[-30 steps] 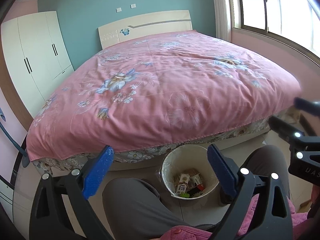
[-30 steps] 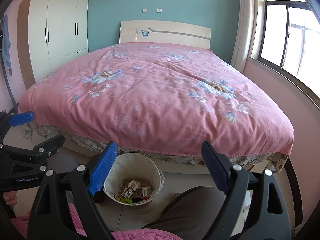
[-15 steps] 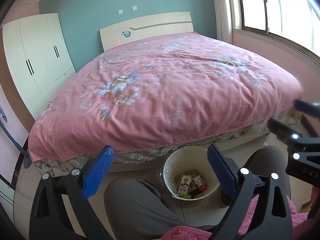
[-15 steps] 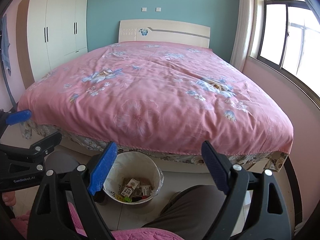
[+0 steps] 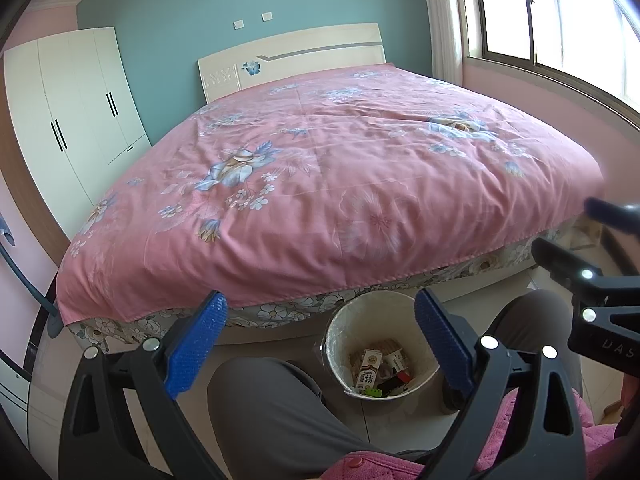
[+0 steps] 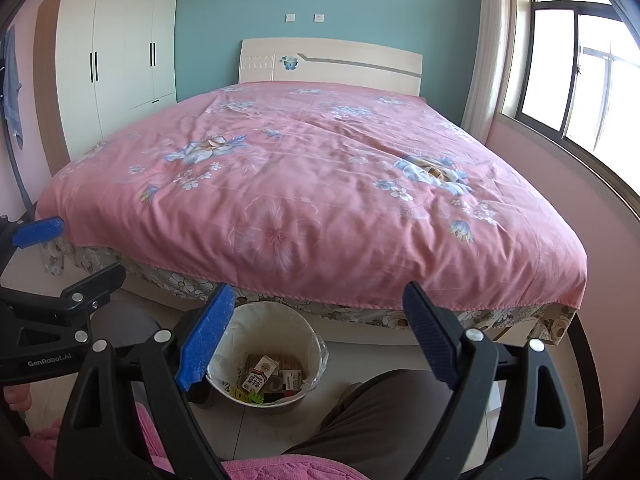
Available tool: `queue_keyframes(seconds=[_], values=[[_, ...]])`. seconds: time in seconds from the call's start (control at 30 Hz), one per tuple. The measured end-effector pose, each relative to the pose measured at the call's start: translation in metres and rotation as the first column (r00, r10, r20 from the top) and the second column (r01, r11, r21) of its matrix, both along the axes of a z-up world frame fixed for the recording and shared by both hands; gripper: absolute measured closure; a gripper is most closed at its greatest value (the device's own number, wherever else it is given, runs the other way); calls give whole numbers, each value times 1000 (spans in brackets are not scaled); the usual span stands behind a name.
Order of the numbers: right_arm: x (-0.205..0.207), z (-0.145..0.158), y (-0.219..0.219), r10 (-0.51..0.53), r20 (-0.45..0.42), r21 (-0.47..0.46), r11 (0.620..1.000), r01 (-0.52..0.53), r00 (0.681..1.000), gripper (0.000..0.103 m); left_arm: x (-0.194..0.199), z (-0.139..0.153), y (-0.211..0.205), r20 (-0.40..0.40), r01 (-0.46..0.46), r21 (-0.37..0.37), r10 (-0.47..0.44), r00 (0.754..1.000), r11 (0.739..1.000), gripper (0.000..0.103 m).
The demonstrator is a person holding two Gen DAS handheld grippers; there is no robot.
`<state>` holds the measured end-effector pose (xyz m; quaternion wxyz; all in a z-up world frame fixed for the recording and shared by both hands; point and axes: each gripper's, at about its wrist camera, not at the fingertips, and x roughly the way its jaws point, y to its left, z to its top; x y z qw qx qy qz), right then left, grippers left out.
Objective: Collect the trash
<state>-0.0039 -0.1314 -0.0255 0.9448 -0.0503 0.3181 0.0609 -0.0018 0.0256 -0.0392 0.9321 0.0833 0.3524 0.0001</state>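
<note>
A white lined trash bin [image 5: 344, 324] stands on the floor at the foot of the bed, with several cartons and wrappers [image 5: 370, 372] inside. It also shows in the right wrist view [image 6: 276, 314], with its trash [image 6: 260, 374]. My left gripper [image 5: 320, 332] is open and empty, held above the person's knees just in front of the bin. My right gripper [image 6: 316, 328] is open and empty, held above the bin's right side. Each gripper shows at the edge of the other's view.
A big bed with a pink floral cover [image 5: 340, 184] fills the middle of the room. A white wardrobe [image 6: 116, 52] stands at the left, a window [image 6: 568, 68] at the right. The person's grey-trousered legs [image 5: 272, 412] flank the bin.
Both views have tilted up slightly, so the bed and the bin sit a little lower in frame. Both grippers stay open and empty.
</note>
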Motion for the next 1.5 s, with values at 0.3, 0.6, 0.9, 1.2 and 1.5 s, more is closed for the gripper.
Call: queue_keyframes(seconds=[0.3, 0.6, 0.9, 1.2, 1.5], values=[[0, 0, 0, 1, 0, 0, 1000, -1, 1000, 18, 0, 0, 0, 1, -1, 0, 1, 1000, 1000, 7], [0, -1, 2, 2, -1, 0, 1000, -2, 1000, 18, 0, 0, 2, -1, 5, -2, -5, 1000, 1000, 7], [0, -1, 2, 2, -3, 1, 1000, -2, 1000, 18, 0, -1, 0, 0, 3, 3, -3, 1000, 1000, 7], [0, -2, 2, 4, -3, 2, 1000, -4, 1000, 18, 0, -1, 1, 2, 2, 4, -2, 1000, 1000, 7], [0, -1, 3, 4, -3, 0, 1000, -4, 1000, 18, 3, -3, 7, -6, 6, 9, -6, 1000, 1000, 7]])
